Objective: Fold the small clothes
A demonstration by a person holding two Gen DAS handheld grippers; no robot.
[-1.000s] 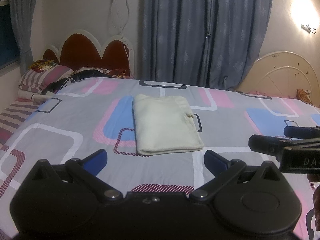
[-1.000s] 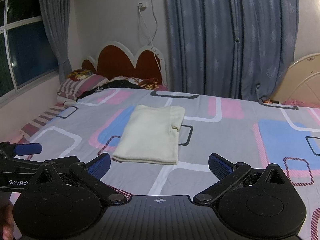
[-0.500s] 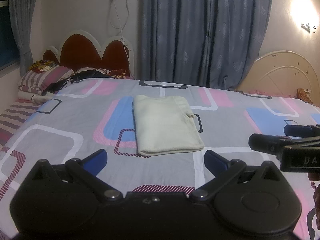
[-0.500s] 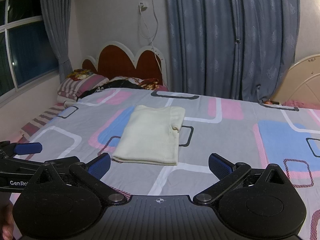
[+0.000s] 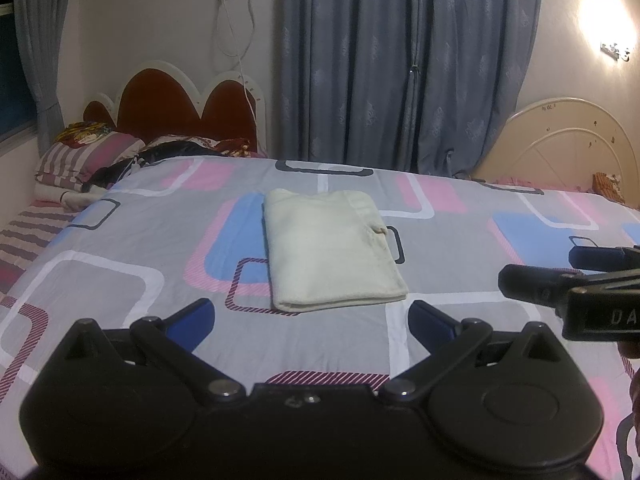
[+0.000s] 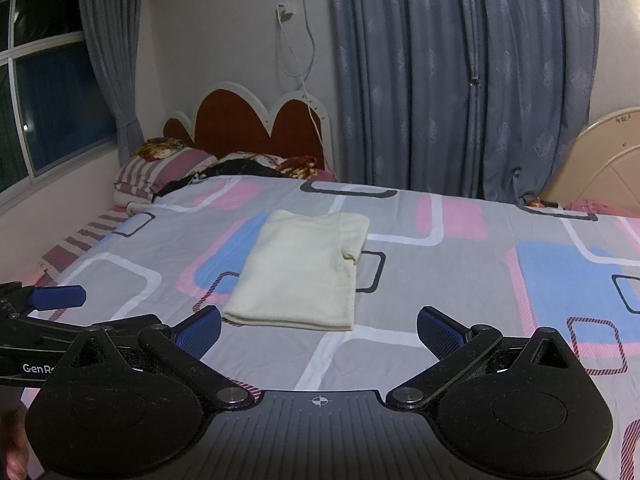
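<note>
A cream garment (image 5: 330,250) lies folded into a flat rectangle in the middle of the bed; it also shows in the right wrist view (image 6: 302,270). My left gripper (image 5: 311,318) is open and empty, held back from the garment's near edge. My right gripper (image 6: 319,330) is open and empty, also short of the near edge. The right gripper shows from the side at the right of the left wrist view (image 5: 560,280). The left gripper shows at the left of the right wrist view (image 6: 48,308).
The bed has a grey sheet (image 5: 460,248) with pink, blue and white rectangles. Pillows and dark clothes (image 5: 100,156) lie by the red headboard (image 5: 180,112). Blue curtains (image 5: 400,64) hang behind. A cream headboard (image 5: 560,144) stands at the right.
</note>
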